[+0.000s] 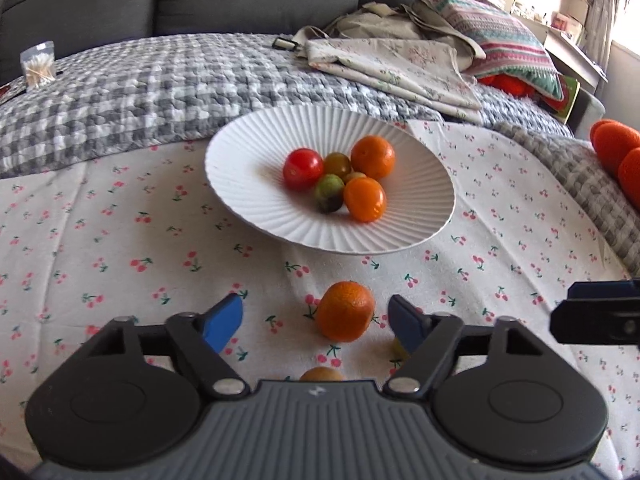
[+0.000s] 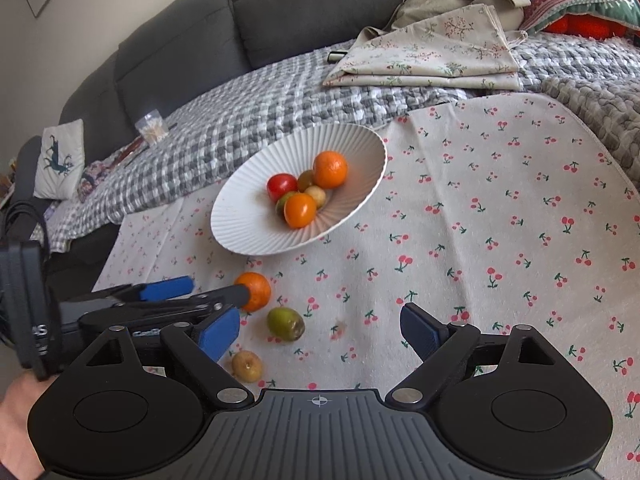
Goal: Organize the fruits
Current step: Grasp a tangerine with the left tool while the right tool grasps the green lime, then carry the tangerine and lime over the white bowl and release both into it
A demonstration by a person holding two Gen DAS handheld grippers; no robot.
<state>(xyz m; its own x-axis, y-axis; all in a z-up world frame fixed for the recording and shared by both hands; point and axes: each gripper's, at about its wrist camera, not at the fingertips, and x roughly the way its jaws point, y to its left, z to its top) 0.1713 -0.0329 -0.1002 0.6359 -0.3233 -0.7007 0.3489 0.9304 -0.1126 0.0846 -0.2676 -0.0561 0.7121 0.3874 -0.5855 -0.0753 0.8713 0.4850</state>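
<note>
Closing the left gripper (image 1: pixel 316 322) on the mandarin (image 1: pixel 345 311) needs centred jaws; they stand open around it, gripping nothing; the right gripper (image 2: pixel 320 330) is wide open, empty.

- My left wrist camera is looking forward and down over its own fingers, sitting close before the white plate (image 1: pixel 240 152).
- My right wrist camera is facing the same plate (image 2: pixel 248 224) from farther right.
- Both are sharing the plate and the cherry-print cloth (image 1: pixel 120 240) (image 2: pixel 500 200) under it.
</note>
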